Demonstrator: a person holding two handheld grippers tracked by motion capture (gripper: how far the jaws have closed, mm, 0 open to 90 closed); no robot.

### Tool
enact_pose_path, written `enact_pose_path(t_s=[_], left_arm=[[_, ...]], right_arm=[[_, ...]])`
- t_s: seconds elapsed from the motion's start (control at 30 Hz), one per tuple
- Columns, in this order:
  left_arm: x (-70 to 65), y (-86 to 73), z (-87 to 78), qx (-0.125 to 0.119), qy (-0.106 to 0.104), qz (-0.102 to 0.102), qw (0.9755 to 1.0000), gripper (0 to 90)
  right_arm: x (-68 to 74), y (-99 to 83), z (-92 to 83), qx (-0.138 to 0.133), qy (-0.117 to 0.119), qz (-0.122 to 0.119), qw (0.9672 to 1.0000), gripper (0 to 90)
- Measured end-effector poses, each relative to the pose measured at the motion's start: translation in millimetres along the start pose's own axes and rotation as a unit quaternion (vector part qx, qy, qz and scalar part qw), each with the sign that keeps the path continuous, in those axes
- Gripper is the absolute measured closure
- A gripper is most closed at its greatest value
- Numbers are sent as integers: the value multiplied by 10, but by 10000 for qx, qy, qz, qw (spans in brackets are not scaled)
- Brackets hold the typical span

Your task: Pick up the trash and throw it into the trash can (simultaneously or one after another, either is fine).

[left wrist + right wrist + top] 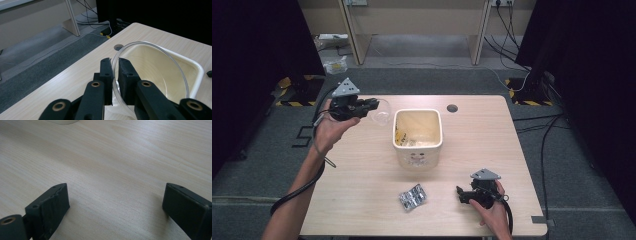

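You have the clear dish pinched at its rim beside the tub; your other gripper waits with nothing in it.

Your left gripper (371,105) has its jaws closed down on the rim of the clear round dish (382,111), one pad inside the wall and one outside, so the dish hangs tilted off the jaw tips with its open face turned toward the cream tub (417,136). The tub sits just ahead of those tips and below them. Your right gripper (115,202) is spread wide over bare table (120,160), holding nothing; the foil blister pack (413,197) lies just off its jaw tips. By my reading you are mid-carry, so next bring the dish level over the tub's mouth before you loosen the pinch.
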State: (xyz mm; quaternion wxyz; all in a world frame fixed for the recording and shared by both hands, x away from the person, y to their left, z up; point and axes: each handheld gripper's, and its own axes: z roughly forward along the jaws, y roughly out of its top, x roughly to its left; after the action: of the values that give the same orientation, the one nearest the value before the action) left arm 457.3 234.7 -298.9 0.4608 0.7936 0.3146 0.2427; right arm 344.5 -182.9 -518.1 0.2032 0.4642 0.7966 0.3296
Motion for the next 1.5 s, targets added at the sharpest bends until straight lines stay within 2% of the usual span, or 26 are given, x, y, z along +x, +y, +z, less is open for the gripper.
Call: enact_pose_path(t_s=[0.43, 0.73, 1.07, 1.5], left_arm=[[-229, 209, 181, -120, -217, 133, 9996, 816], [-375, 281, 323, -139, -407, 187, 9989, 815], [-514, 267, 530, -17, -601, 215, 9980, 814], [-577, 140, 750, 189, -730, 146, 9970, 813]], right_arm=[[2, 1, -1, 2, 7, 14, 10000, 72], [2, 0, -1, 2, 8, 14, 10000, 73], [2, 1, -3, 9, 5, 9, 10000, 73], [2, 1, -2, 1, 2, 1, 10000, 73]])
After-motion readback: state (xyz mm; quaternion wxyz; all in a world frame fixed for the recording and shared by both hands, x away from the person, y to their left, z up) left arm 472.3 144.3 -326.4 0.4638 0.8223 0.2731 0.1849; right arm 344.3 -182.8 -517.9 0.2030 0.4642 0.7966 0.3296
